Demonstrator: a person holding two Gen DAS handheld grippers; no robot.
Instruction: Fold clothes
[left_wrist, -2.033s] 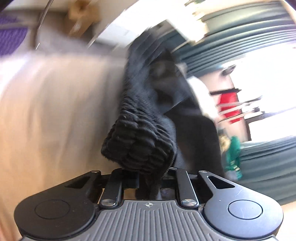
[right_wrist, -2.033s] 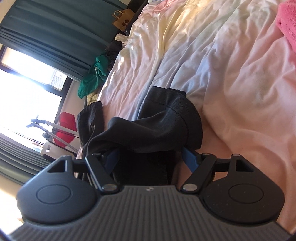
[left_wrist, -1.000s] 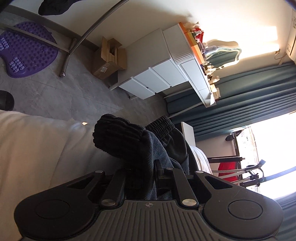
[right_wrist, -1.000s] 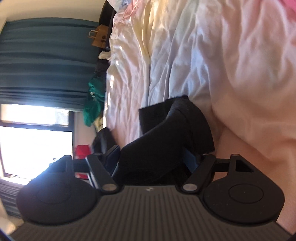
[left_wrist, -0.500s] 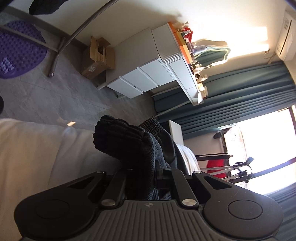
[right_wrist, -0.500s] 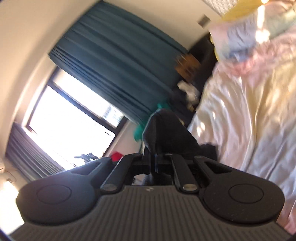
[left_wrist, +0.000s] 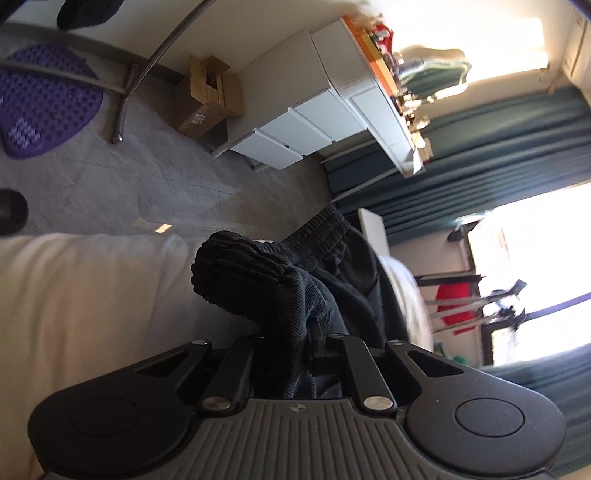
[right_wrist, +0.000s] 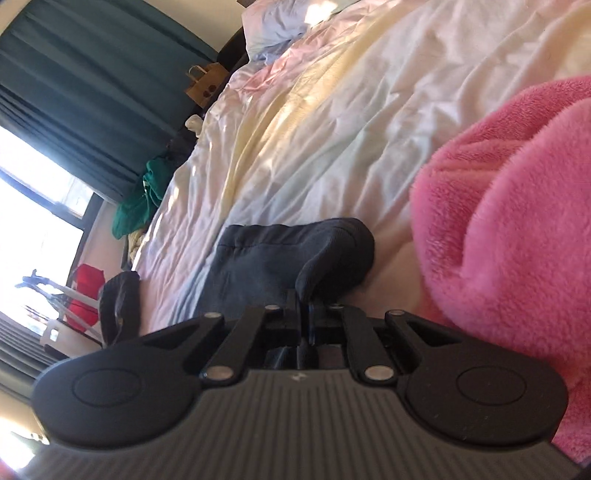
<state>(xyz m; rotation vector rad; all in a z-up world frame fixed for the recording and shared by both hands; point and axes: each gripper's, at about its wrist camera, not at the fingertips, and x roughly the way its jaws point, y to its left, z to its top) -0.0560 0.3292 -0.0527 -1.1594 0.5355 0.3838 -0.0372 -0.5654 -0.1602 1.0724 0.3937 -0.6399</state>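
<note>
A dark grey pair of pants with a ribbed elastic waistband hangs between my two grippers over the bed edge. My left gripper is shut on a bunched fold of the pants. My right gripper is shut on another fold of the same pants, which lies low on the pale bed sheet. The fingertips of both grippers are hidden by the cloth.
A pink fleece garment lies right beside the right gripper. White drawers, a cardboard box, a purple mat and a metal stand stand on the grey floor. Teal curtains and a bright window are to the side. A paper bag and green cloth lie past the bed.
The right gripper has swung back down to the bed with the pants fold in it, beside the pink fleece. The left gripper has barely moved and keeps its hold.
</note>
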